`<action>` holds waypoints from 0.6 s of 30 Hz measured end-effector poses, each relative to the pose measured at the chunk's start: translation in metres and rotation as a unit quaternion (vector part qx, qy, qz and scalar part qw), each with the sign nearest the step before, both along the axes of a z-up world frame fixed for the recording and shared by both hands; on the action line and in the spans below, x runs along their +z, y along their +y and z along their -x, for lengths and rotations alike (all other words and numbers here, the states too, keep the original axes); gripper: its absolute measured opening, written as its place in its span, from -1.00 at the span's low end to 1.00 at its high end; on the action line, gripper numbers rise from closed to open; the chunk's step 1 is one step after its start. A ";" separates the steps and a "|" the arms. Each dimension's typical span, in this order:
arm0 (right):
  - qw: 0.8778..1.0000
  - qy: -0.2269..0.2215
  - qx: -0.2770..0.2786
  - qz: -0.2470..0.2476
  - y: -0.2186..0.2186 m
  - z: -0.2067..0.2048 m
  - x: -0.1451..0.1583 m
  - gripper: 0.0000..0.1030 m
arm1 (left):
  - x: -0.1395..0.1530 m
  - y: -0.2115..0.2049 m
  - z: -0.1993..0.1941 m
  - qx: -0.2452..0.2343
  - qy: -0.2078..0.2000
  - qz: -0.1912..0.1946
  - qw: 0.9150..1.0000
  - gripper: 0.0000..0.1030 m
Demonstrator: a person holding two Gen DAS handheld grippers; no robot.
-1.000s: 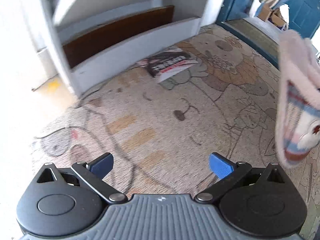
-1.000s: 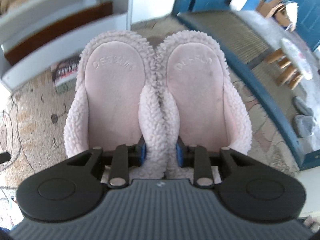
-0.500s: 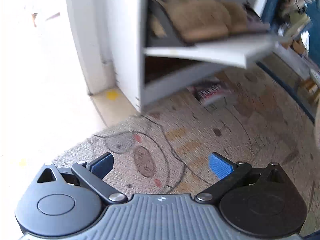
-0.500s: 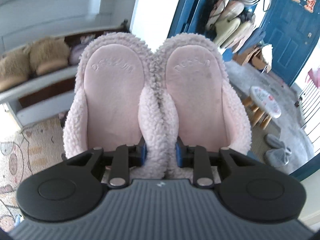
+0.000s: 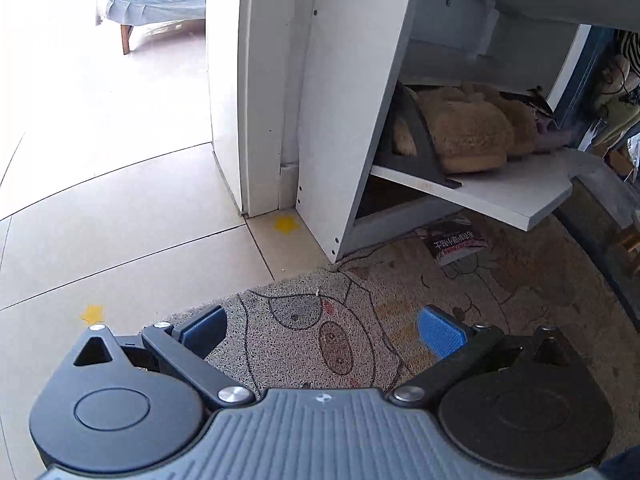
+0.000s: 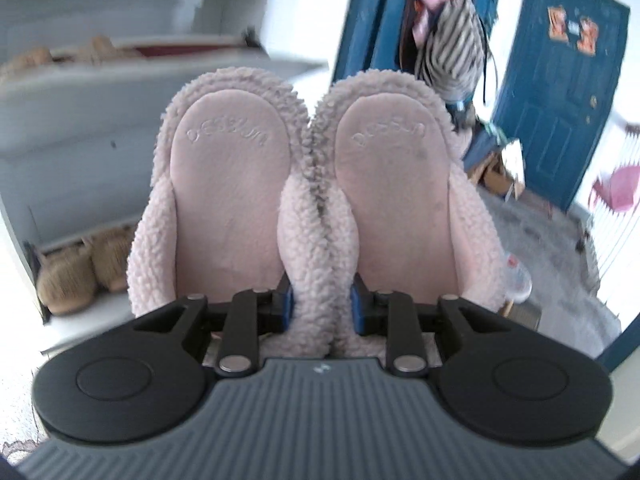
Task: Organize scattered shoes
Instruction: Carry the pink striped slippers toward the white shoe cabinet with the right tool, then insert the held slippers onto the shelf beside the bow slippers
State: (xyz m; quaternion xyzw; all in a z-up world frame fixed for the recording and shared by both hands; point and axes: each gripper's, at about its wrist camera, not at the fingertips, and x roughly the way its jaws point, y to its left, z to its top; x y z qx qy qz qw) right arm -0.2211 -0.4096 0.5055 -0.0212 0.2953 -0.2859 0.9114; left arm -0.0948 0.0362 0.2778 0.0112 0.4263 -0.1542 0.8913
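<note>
left wrist view: the left gripper point(image 5: 322, 330) stands wide with nothing between its blue pads, above a patterned floor mat point(image 5: 460, 304). beyond it is the white shoe rack point(image 5: 340, 112). its lower shelf point(image 5: 500, 190) already carries a pair of tan fuzzy slippers point(image 5: 468, 136), snug against a dark bracket at the shelf's left end, with something small and purplish just beside them that is too blurred to name. the right part of that shelf looks bare. a book point(image 5: 456, 240) lies on the mat just below the shelf edge.

right wrist view: the right gripper point(image 6: 322, 306) is narrow, its pads pinching the touching inner fleece edges of a pair of pink slippers point(image 6: 312, 200), so both hang together in the air, soles facing the camera. past them the rack shows blurred: tan slippers on a low shelf at the left, and more tan shapes on a higher one.

judging by this, the task is partway: at least one pair is shelved, the pink pair is lifted but not yet placed. other scattered shoes may remain out of view.
</note>
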 end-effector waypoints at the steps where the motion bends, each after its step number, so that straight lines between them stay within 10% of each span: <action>1: 1.000 0.000 0.005 0.005 0.001 -0.004 0.009 -0.52 | 0.002 0.000 0.001 -0.001 -0.002 0.001 1.000 0.99; 11: 0.994 0.054 0.080 0.053 -0.001 -0.128 0.106 -0.52 | 0.012 -0.006 -0.004 -0.002 -0.003 0.020 1.000 0.99; 18: 0.984 0.133 0.095 0.070 -0.012 -0.234 0.114 -0.50 | 0.004 0.000 -0.018 0.017 0.011 0.011 1.000 0.99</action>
